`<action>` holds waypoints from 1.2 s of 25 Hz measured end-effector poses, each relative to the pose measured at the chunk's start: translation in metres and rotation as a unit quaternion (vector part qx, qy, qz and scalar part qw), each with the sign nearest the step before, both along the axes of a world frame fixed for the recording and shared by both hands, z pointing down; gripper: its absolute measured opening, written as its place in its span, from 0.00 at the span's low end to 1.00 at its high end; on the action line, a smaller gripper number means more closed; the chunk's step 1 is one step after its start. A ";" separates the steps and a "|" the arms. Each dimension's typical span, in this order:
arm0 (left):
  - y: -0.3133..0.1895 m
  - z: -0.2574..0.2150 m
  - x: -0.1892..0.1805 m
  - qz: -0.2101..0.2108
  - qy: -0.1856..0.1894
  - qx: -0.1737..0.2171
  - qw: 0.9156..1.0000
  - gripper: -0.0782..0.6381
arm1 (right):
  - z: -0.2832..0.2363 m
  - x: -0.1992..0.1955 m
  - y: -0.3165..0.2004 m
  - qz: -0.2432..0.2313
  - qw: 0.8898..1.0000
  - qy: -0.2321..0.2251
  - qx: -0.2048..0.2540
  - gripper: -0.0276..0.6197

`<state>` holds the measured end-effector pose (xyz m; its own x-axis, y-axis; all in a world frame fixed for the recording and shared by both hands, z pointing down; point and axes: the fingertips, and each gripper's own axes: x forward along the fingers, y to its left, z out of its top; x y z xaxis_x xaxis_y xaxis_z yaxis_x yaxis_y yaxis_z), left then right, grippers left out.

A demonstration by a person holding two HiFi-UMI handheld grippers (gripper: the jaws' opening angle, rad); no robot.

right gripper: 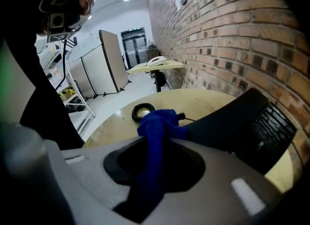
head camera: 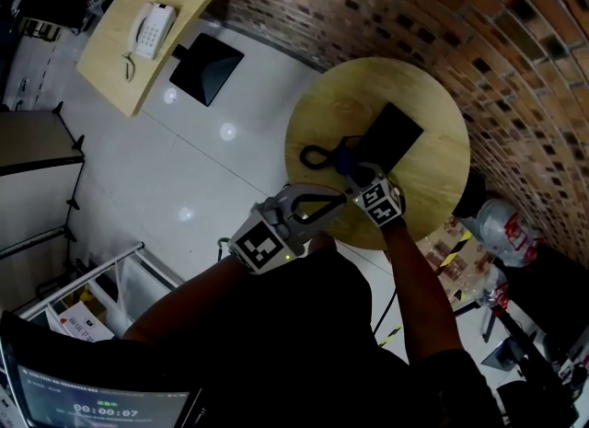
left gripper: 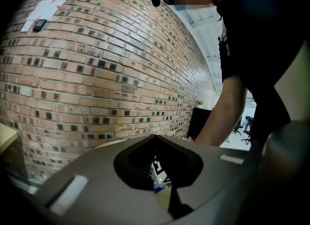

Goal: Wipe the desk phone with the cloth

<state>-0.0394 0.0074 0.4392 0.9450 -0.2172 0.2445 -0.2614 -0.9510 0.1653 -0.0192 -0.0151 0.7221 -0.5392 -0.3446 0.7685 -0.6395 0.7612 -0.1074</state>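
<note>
Brick wall point(head camera: 414, 3) curves behind a round wooden table point(head camera: 414, 76) that stands on a pale tiled floor point(head camera: 212, 168). On the table lies the black desk phone point(head camera: 391, 136), and everything else is placed from it.

Its coiled cord point(head camera: 317, 155) loops on the wood just to the phone's left in the head view, one end running to the phone's edge. The right gripper point(head camera: 357, 167) reaches in from the phone's near side, its marker cube point(head camera: 379, 203) just short of the phone. Its jaws are clamped on the blue cloth point(head camera: 348, 150). In the right gripper view the cloth point(right gripper: 157, 122) rises out from between the jaws in a bunched fold, and the bunch sits at the phone's point(right gripper: 242, 122) edge beside the cord point(right gripper: 142, 109). Whether it presses on the phone cannot be told.

The left gripper point(head camera: 342, 198) is held near the table's rim, further from the phone than the right one, roughly level. Its fingers meet at the tips with nothing between them. Its own view looks past them to the right gripper's cube, the wall point(left gripper: 97, 74) and the person's forearm point(left gripper: 223, 108).

Well away from the desk phone, across the floor, a rectangular wooden table point(head camera: 120, 67) carries a white telephone point(head camera: 150, 28).
</note>
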 end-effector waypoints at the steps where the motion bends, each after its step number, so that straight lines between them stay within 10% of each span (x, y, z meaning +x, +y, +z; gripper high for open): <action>1: 0.001 0.000 0.002 0.004 -0.001 0.000 1.000 0.12 | -0.003 0.003 -0.002 0.008 1.000 -0.004 0.006 0.18; 10: 0.014 -0.007 0.045 0.059 0.007 0.005 0.998 0.12 | -0.067 0.118 -0.034 0.167 0.981 -0.027 0.094 0.18; 17: 0.027 0.000 0.073 0.093 0.000 -0.001 0.996 0.12 | -0.016 0.241 0.018 0.298 0.954 0.022 0.034 0.18; 30: 0.037 0.012 0.101 0.114 -0.014 -0.007 0.993 0.12 | 0.036 0.260 0.057 0.335 0.940 -0.037 -0.048 0.19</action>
<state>0.0620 0.0445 0.4513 0.9618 0.0052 0.2735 -0.0445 -0.9836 0.1749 0.2412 0.0422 0.7578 -0.2782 -0.5573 0.7824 -0.9604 0.1745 -0.2171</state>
